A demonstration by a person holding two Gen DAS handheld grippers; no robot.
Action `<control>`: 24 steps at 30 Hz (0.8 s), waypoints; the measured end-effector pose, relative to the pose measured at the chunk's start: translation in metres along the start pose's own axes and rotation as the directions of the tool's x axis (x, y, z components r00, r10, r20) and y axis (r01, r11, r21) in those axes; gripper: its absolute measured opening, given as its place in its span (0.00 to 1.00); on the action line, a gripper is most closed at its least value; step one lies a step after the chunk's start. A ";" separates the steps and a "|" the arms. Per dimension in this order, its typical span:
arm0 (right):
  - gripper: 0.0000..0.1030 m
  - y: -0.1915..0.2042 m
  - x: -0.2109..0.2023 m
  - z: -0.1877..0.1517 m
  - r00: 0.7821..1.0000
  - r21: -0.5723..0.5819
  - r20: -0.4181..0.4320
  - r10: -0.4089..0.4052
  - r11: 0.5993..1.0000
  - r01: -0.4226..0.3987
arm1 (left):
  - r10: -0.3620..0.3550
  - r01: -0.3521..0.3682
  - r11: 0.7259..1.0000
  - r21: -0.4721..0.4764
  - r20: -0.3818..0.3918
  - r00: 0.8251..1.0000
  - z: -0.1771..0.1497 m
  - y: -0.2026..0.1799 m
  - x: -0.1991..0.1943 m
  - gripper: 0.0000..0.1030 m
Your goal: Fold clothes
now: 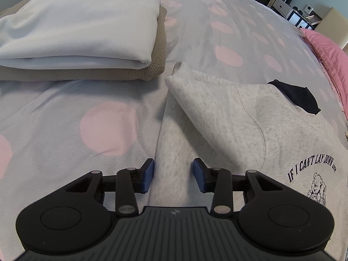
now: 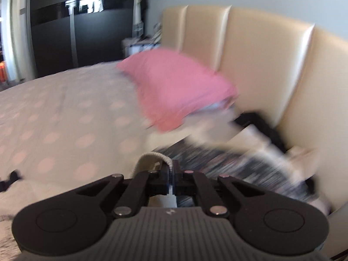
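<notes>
The left gripper [image 1: 174, 174] stands partly open, its blue pads [image 1: 148, 175] astride a sleeve of the grey sweatshirt [image 1: 250, 117] printed "IF I CAN'T LAY DOWN", lying on the dotted bedspread [image 1: 108, 126]. Far left sit folded clothes [image 1: 82, 28]. The right gripper [image 2: 171, 174] pinches a ribbed cuff [image 2: 152, 155].

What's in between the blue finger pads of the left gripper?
In the left wrist view, a strip of the grey sweatshirt lies between the left gripper pads, which stand apart.
</notes>
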State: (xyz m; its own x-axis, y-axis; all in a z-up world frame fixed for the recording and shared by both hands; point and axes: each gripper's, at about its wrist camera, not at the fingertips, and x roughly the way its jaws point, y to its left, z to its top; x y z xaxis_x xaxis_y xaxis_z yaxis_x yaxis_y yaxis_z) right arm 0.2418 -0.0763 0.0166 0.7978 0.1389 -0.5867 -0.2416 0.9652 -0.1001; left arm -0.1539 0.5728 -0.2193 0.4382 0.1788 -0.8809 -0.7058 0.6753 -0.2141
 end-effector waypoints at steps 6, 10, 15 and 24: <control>0.02 -0.077 0.033 0.001 0.979 0.059 -0.085 -0.184 0.980 0.189 | 0.010 -0.010 1.000 0.003 0.002 1.000 0.000 -0.001 -0.001 0.35; 0.02 -0.105 0.079 -0.032 0.964 0.139 -0.170 -0.204 0.964 0.228 | 0.024 -0.024 1.000 0.012 0.000 1.000 -0.002 -0.003 -0.002 0.36; 0.04 -0.118 0.108 -0.050 0.967 0.229 -0.204 -0.153 0.953 0.199 | 0.040 -0.039 0.999 0.024 -0.009 0.999 -0.001 -0.004 0.003 0.36; 0.34 -0.153 0.067 -0.034 0.968 0.292 -0.232 -0.092 0.943 0.160 | 0.042 -0.042 0.999 0.030 -0.007 0.999 0.000 -0.007 0.004 0.36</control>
State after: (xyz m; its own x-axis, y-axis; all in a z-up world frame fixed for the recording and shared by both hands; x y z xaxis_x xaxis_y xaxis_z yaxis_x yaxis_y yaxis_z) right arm 0.3136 -0.2223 -0.0353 0.6670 -0.0061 -0.7451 0.0606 0.9971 0.0461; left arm -0.1472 0.5684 -0.2217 0.4039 0.2020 -0.8922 -0.7067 0.6883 -0.1641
